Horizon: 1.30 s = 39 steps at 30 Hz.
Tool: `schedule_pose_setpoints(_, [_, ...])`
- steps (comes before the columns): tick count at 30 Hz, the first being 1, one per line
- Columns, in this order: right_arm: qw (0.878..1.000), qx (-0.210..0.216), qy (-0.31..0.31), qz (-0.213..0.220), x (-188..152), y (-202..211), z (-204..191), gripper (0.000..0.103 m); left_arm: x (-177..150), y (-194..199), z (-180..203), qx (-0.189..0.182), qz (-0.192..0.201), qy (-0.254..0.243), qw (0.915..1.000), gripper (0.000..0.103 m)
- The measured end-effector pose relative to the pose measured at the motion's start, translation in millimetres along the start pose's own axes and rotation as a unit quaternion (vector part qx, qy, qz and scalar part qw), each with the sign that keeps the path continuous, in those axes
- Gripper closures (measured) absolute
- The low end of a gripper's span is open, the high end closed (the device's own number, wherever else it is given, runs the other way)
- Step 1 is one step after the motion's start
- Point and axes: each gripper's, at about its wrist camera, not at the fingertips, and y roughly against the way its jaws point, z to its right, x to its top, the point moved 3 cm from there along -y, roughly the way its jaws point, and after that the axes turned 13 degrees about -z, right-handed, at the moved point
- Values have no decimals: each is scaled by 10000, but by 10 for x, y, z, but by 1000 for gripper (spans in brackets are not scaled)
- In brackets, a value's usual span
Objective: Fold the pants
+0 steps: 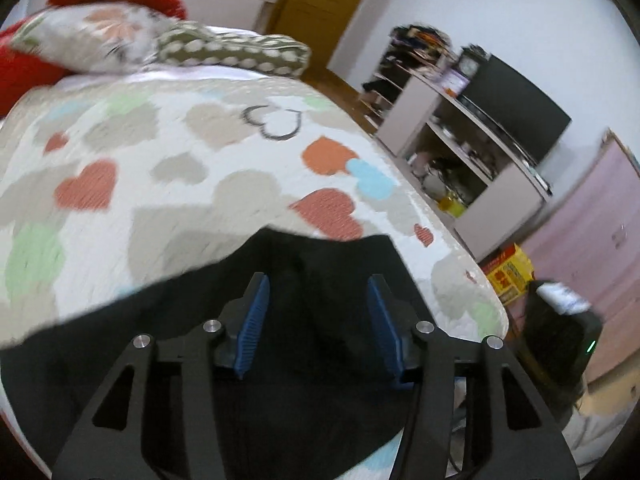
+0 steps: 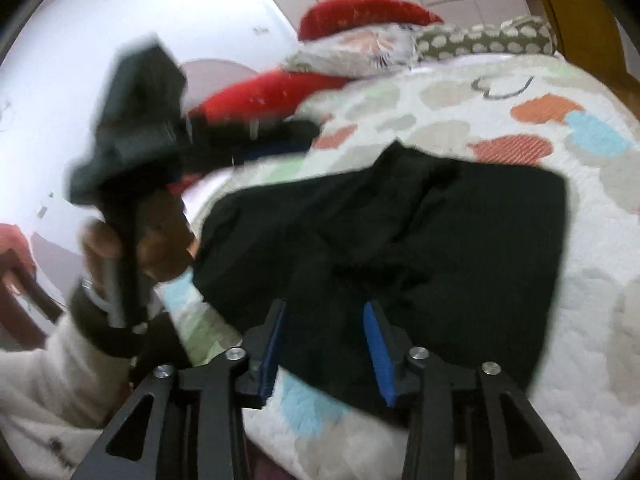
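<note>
Black pants [image 2: 420,248] lie bunched on a bed with a heart-patterned cover [image 2: 500,120]. In the left wrist view the pants [image 1: 320,264] fill the near part of the bed under the fingers. My left gripper [image 1: 319,284] is open above the black cloth, with nothing between its blue pads [image 1: 256,312]. My right gripper [image 2: 325,312] is open over the near edge of the pants, empty. In the right wrist view the left gripper [image 2: 136,128] is held in a hand at the left, blurred, above the bed's left side.
Red and patterned pillows [image 1: 120,32] lie at the head of the bed. A shelf unit with a dark TV [image 1: 516,108] stands beyond the bed's right side. A yellow box [image 1: 508,276] sits on the floor near the bed's corner.
</note>
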Motion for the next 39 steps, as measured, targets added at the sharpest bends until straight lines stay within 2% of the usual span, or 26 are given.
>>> schedule_pose_setpoints(3, [9979, -558, -101, 317, -36, 279, 109, 59, -100, -24, -1, 6, 32, 166, 9999, 46])
schedule_pose_setpoints(4, [9972, -621, -171, 385, -22, 320, 150, 59, -136, -76, 39, 42, 41, 189, 9998, 39])
schedule_pose_setpoints(5, [9967, -659, -260, 408, 16, 323, 207, 59, -137, -124, 69, 59, 30, 181, 9998, 36])
schedule_pose_setpoints(8, [9940, -936, -441, 346, 127, 247, 375, 59, -215, -355, 215, 291, -189, 48, 9994, 36])
schedule_pose_setpoints(10, [9942, -939, -423, 297, 166, 153, 373, 59, -274, -520, 276, 620, -379, -83, 9973, 36])
schedule_pose_setpoints(12, [9944, -976, -322, 246, 158, 111, 392, 59, -305, -669, 276, 771, -550, -93, 9955, 36])
schedule_pose_setpoints(15, [9927, -1112, -413, 219, 64, 123, 503, 59, -273, -775, 271, 700, -566, 38, 9959, 36])
schedule_pose_setpoints(18, [9918, -1004, -736, 302, -7, 224, 658, 59, -212, -826, 252, 502, -522, 276, 9970, 36])
schedule_pose_setpoints(21, [9901, -1067, -826, 378, 1, 317, 729, 59, -248, -796, 293, 533, -591, 428, 9959, 80])
schedule_pose_setpoints(23, [9900, -1123, -739, 422, 33, 356, 704, 59, -307, -684, 333, 307, -547, 559, 9965, 84])
schedule_pose_setpoints(25, [9906, -1120, -635, 458, 94, 354, 670, 59, -385, -548, 392, 252, -457, 550, 9971, 84])
schedule_pose_setpoints(29, [9907, -1227, -477, 342, 247, 139, 655, 59, -453, -631, 316, 760, -558, 636, 9935, 84])
schedule_pose_setpoints(30, [9899, -1315, -463, 245, 296, 19, 683, 59, -461, -659, 259, 743, -561, 791, 9925, 78])
schedule_pose_setpoints(32, [9865, -1563, -491, -23, 329, -142, 730, 59, -468, -628, 231, 625, -464, 933, 9926, 76])
schedule_pose_setpoints(34, [9842, -1725, -385, -50, 337, -162, 692, 59, -473, -541, 272, 917, -328, 801, 9920, 62])
schedule_pose_setpoints(36, [9844, -1730, -329, -30, 347, -102, 618, 59, -491, -423, 292, 1209, -154, 684, 9902, 59])
schedule_pose_setpoints(39, [9857, -1670, -186, 100, 375, -34, 469, 58, -539, -307, 198, 1244, -72, 777, 9892, 59])
